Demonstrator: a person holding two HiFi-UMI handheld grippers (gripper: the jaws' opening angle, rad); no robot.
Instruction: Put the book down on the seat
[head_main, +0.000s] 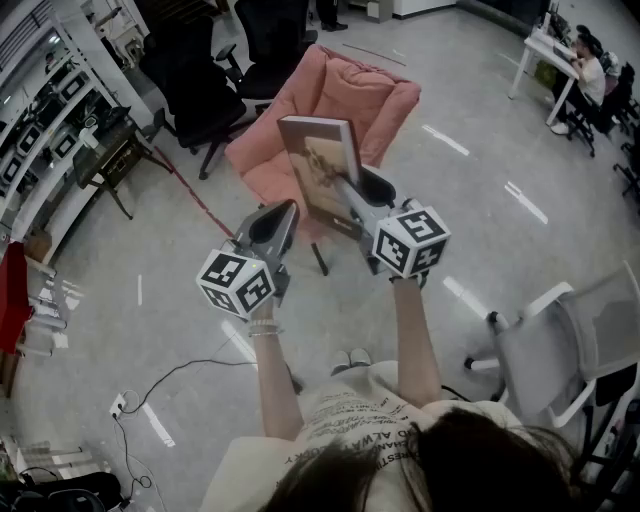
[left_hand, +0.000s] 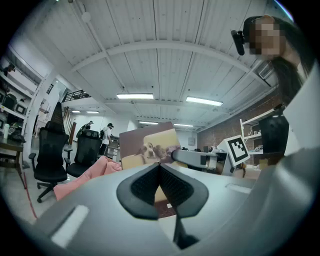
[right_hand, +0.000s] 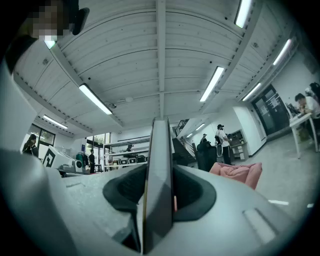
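Observation:
A hardcover book with a dog picture on its cover stands upright in the air, and my right gripper is shut on its lower edge. The right gripper view shows the book's edge pressed between the pads. The book hangs above the front of a pink cushioned seat and does not touch it. My left gripper floats just left of the book, shut and empty. In the left gripper view, the book and the pink seat lie beyond its closed jaws.
Black office chairs stand behind the pink seat on the left. A grey and white chair is at the near right. Shelving lines the left wall. A cable and power strip lie on the floor.

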